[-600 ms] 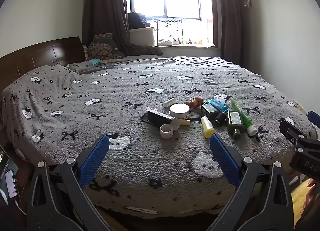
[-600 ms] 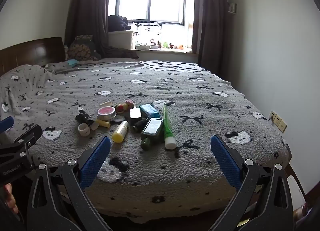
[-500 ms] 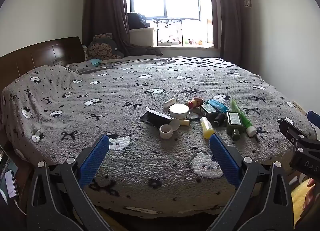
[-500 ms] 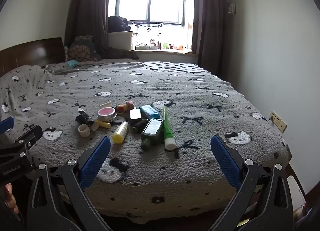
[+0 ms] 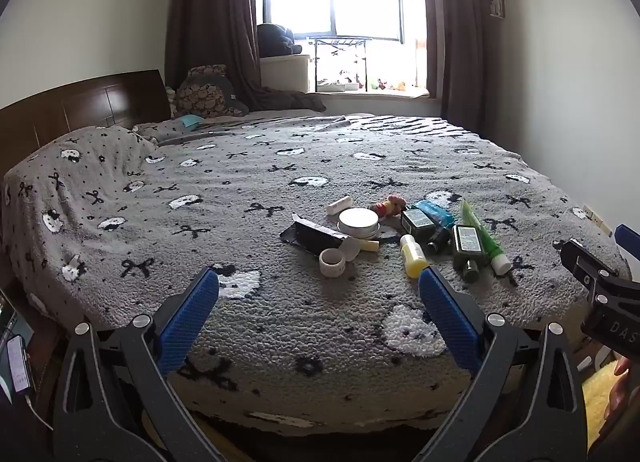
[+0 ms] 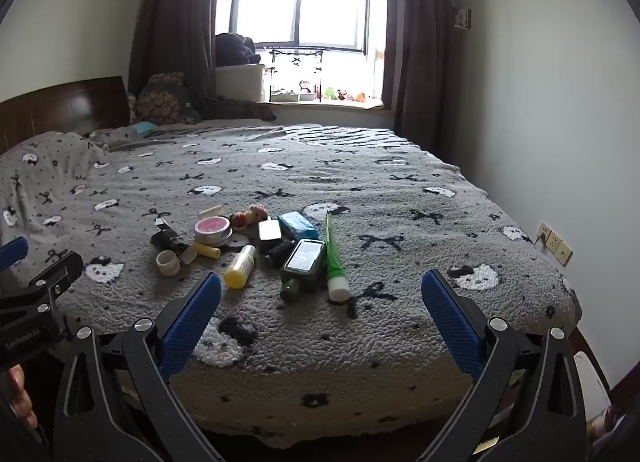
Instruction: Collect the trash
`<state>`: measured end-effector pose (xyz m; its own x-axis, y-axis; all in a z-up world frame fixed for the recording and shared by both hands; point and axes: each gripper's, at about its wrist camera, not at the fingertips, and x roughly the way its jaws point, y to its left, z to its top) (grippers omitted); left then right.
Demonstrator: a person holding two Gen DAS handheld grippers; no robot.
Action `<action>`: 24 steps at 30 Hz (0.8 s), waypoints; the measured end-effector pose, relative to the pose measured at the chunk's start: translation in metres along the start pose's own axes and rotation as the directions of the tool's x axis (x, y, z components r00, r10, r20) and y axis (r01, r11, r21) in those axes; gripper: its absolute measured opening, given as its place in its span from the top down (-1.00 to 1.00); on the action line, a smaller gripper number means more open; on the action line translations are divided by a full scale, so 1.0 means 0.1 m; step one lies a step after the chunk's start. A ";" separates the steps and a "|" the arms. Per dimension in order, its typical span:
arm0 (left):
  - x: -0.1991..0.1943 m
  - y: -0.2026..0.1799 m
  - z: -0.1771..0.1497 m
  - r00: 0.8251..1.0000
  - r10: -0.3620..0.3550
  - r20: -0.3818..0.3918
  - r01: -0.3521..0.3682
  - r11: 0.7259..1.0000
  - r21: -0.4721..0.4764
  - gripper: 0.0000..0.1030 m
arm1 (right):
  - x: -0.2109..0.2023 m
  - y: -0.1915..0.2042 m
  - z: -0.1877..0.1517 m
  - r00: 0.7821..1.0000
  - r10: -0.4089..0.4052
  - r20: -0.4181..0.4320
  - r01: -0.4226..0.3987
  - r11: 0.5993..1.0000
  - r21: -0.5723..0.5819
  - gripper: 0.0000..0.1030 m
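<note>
A heap of small items lies on the grey bed (image 5: 280,326) near its foot: a white tape ring (image 5: 332,262), a round tin (image 5: 358,222), a black box (image 5: 310,236), a yellow bottle (image 5: 413,255), a dark green bottle (image 5: 466,246), a green tube (image 5: 482,236) and a blue pack (image 5: 434,211). The right wrist view shows the same heap, with the yellow bottle (image 6: 240,266), green bottle (image 6: 303,262) and green tube (image 6: 334,258). My left gripper (image 5: 318,302) is open and empty, short of the heap. My right gripper (image 6: 320,304) is open and empty, just before the bottles.
A wooden headboard (image 5: 80,110) stands at the left, a window (image 5: 334,2) with dark curtains at the back. A white wall (image 6: 560,82) with a socket (image 6: 554,244) runs along the right. A phone (image 5: 18,358) lies low at the left.
Both grippers have crept slightly forward toward the heap. Both stay open and empty.
</note>
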<state>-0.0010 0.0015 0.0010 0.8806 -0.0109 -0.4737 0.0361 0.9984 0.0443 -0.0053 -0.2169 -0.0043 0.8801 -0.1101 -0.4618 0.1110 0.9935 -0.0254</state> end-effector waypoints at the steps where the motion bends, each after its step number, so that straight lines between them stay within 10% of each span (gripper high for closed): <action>1: -0.01 0.00 0.01 1.000 0.000 0.002 0.000 1.000 0.000 -0.84 | 0.01 0.00 0.00 1.000 0.001 0.000 -0.001 1.000 -0.001 -0.94; 24: -0.05 0.00 0.03 1.000 -0.008 0.015 0.008 1.000 0.000 -0.84 | -0.05 0.05 -0.06 1.000 -0.003 0.024 0.003 1.000 -0.002 -0.94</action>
<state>-0.0043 0.0009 0.0056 0.8873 -0.0195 -0.4608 0.0431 0.9982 0.0408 -0.0113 -0.2116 -0.0072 0.8906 -0.1138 -0.4403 0.1129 0.9932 -0.0285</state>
